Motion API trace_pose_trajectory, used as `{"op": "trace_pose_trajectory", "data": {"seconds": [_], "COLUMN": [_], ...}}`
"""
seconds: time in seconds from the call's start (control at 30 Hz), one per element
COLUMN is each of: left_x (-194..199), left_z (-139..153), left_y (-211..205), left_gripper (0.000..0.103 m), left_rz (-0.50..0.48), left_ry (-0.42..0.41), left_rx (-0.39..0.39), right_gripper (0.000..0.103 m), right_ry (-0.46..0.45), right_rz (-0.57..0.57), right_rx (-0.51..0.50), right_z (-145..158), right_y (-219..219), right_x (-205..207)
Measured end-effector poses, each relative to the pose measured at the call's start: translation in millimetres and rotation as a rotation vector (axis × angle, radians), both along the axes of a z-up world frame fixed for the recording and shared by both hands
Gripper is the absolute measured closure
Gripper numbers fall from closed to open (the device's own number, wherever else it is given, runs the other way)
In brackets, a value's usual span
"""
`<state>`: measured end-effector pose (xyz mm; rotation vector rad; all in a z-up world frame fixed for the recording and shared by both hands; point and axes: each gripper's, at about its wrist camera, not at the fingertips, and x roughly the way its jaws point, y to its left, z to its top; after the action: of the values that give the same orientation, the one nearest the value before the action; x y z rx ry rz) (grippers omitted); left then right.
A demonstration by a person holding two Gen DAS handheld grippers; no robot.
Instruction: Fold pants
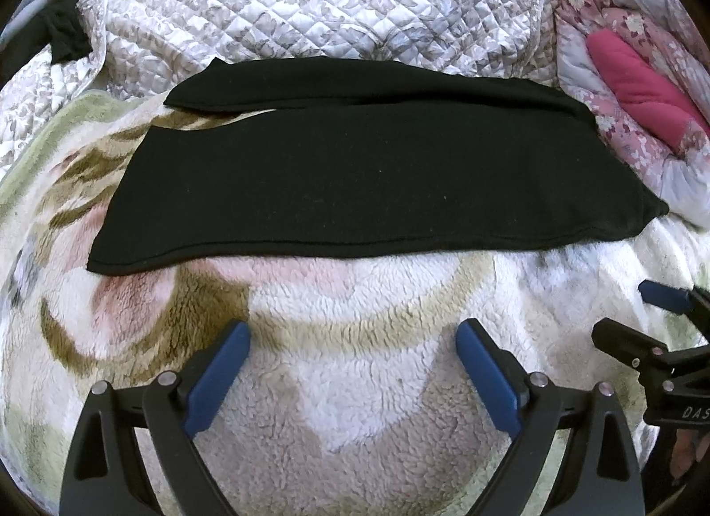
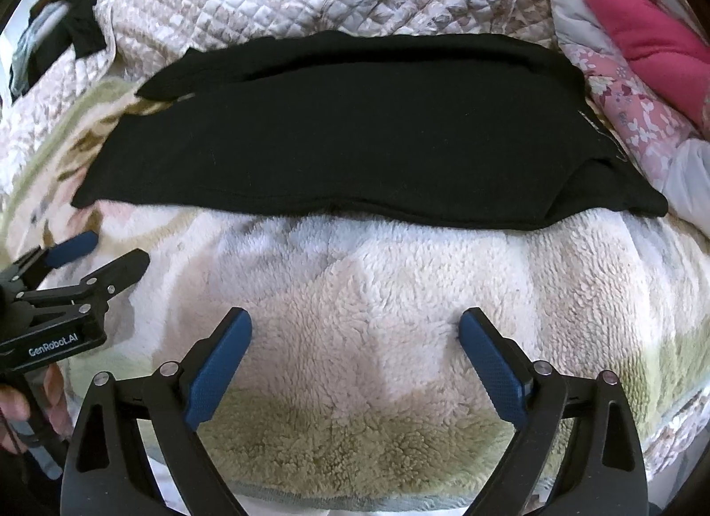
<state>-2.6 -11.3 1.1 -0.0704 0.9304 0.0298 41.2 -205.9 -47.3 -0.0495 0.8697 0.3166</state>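
Left wrist view: both our claws, left claw and right claw, gape empty; pants halved lengthwise, next grab an end.

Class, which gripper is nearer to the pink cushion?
Right. The right gripper hangs toward the pants' cushion-side end, where the pink cushion lies; the left gripper hangs farther toward the opposite end.

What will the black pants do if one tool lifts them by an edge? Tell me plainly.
The black pants will probably drape and sag: they lie limp, following the fleece blanket. The stacked legs, already slightly offset at the left end, may slide apart. The fuzzy pile likely grips the cloth, so pushing would bunch it. Both the left tool and right tool are open.
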Motion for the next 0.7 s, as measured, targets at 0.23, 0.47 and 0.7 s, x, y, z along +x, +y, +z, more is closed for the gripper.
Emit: {"op": "trace_pose_trajectory", "data": {"seconds": [0.23, 0.47, 0.7], "left_x": [-0.5, 11.8, 26.0], "left_z": [11.4, 0.3, -6.4], "left_y": [31.8, 82.2, 95.2], "left_gripper": [0.010, 0.012, 0.012], "left_rz": [0.062, 0.211, 0.227], "left_ry": [-0.045, -0.027, -0.043], "left_rx": [-0.111, -0.232, -0.287], "right_gripper": [0.009, 0.009, 0.028], "right_ry": [-0.029, -0.012, -0.077], "right_rz": [-0.114, -0.171, -0.276], "right_rx": [0.093, 0.259, 0.340], "right_z": [11.0, 15.9, 25.4], "right_y": [-47.0, -84.8, -106.6], "right_x": [12.8, 41.8, 43.0]}}
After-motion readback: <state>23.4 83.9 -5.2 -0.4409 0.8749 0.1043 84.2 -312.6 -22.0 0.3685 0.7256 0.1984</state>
